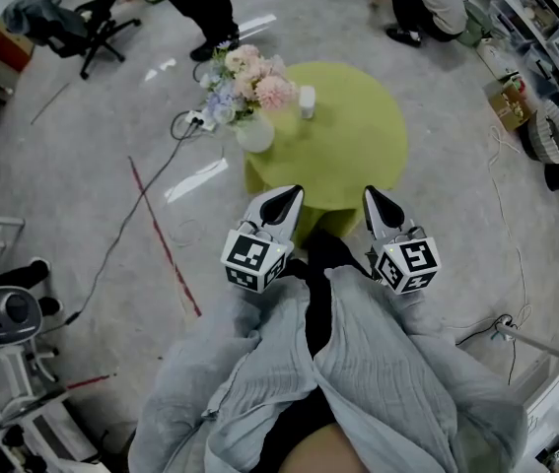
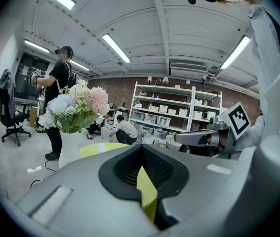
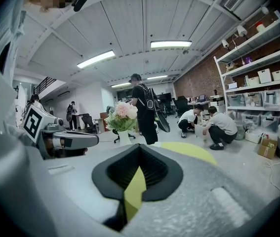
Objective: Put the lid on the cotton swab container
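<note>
One table (image 1: 358,156). On it, one vase (image 1: 255,134) of flowers and one white container (image 1: 307,101). Two grippers: left gripper (image 1: 285,201), right gripper (image 1: 377,202). One chair (image 1: 97,26) on the floor.

White cotton swab container (image 1: 307,101), upright on table (image 1: 358,156)

A grey polished floor (image 1: 62,146) carried a red tape line (image 1: 166,247), with a round green table (image 1: 358,136) near its middle and a black office chair (image 1: 87,28) off to one side. White shelving (image 2: 172,110) loaded with boxes stood against a brick wall (image 2: 114,87). Long strip lights (image 2: 116,47) ran along the pale ribbed ceiling (image 2: 179,38).
</note>
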Tool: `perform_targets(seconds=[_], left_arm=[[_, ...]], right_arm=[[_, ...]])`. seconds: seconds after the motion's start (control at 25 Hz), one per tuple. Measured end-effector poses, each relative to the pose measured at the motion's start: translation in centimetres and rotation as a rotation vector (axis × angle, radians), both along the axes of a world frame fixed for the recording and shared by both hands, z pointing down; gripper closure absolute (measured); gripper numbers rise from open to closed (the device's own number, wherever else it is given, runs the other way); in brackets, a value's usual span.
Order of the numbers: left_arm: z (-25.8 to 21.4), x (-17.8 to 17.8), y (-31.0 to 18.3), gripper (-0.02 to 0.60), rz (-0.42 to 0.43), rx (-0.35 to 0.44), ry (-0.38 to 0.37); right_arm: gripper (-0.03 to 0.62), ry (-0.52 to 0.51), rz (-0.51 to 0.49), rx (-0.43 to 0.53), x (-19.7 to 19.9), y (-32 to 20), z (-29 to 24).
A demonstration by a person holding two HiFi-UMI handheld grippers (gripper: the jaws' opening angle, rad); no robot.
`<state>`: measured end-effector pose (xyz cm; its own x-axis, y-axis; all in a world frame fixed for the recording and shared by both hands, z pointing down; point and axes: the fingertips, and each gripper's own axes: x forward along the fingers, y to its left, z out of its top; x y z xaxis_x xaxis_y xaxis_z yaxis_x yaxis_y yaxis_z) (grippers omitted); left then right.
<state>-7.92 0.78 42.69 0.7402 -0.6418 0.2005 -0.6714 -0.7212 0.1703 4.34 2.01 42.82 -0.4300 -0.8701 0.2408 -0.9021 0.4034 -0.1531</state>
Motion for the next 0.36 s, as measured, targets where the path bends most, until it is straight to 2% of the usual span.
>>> perform_targets(seconds=[0.36], left_arm=[[0.17, 0.44, -0.66, 0.565, 0.000, 0.000, -0.017]], right_arm=[[0.592, 0.002, 0.012, -0.008, 0.60, -0.69, 0.00]])
